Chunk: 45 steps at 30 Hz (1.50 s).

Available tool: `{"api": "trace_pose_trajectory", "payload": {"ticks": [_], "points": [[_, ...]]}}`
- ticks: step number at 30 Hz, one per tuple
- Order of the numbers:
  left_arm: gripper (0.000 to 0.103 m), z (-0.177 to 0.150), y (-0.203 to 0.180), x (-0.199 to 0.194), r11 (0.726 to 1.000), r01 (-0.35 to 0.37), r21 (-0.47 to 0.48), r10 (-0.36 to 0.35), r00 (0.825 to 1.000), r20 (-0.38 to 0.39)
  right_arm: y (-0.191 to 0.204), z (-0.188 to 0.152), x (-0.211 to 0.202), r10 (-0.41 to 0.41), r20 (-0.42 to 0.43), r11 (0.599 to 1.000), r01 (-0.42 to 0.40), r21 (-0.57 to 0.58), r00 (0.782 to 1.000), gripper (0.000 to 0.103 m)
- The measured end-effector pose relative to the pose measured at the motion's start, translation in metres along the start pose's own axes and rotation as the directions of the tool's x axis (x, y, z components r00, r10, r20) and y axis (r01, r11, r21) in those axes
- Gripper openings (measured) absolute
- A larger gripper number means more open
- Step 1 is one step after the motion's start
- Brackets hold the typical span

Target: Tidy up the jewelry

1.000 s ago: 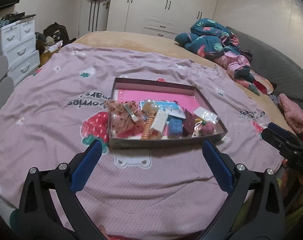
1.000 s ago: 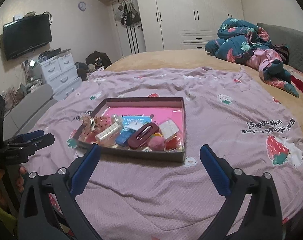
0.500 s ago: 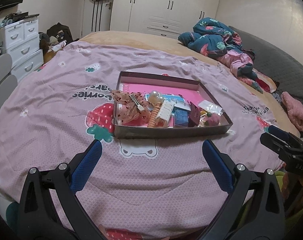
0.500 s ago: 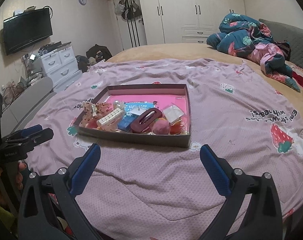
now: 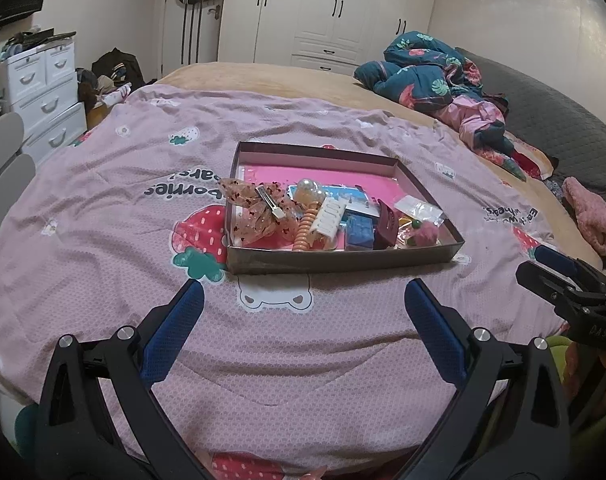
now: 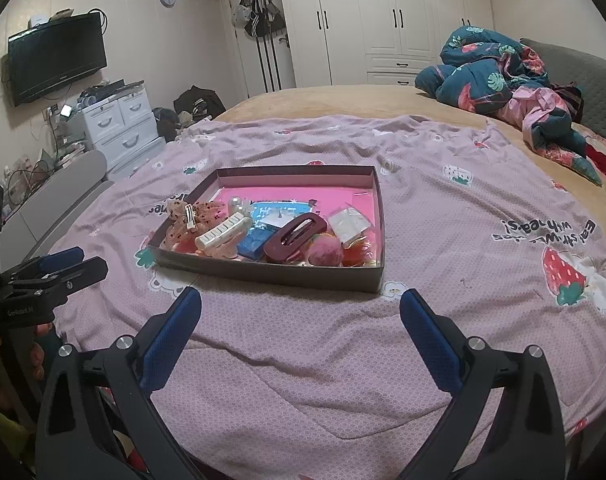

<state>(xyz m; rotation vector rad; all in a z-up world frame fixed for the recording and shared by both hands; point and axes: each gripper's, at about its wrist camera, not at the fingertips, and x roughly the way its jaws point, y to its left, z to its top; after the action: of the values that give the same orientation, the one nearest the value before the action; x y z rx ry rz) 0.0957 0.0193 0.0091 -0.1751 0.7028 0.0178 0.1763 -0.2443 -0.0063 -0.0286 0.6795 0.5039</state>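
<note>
A shallow brown box with a pink floor lies on the pink strawberry bedspread. It holds hair pieces: a dotted mesh bow with a metal clip, a cream claw clip, an orange coil tie, a blue block, a maroon claw clip, a pink pompom and small plastic bags. My left gripper hovers open just short of the box's near wall. My right gripper is open too, near the box's right corner.
A bundled teal floral quilt lies at the far right of the bed. White drawers and a wall TV stand to the left, white wardrobes behind. A pink plush item sits at the right edge.
Both grippers have drawn back and tilted, so the box sits a little farther up in each view. Both stay open and nothing in the box has moved.
</note>
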Motion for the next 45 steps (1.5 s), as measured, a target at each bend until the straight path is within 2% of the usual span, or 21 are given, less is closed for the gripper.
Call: {"api": "trace_pose_trajectory", "payload": {"ticks": [45], "points": [[0.094, 0.0008, 0.0024, -0.003, 1.0, -0.004, 0.001, 0.004, 1.0, 0.0, -0.0002, -0.0011, -0.001, 0.0, -0.005, 1.0, 0.0, 0.005, 1.0, 0.099]]}}
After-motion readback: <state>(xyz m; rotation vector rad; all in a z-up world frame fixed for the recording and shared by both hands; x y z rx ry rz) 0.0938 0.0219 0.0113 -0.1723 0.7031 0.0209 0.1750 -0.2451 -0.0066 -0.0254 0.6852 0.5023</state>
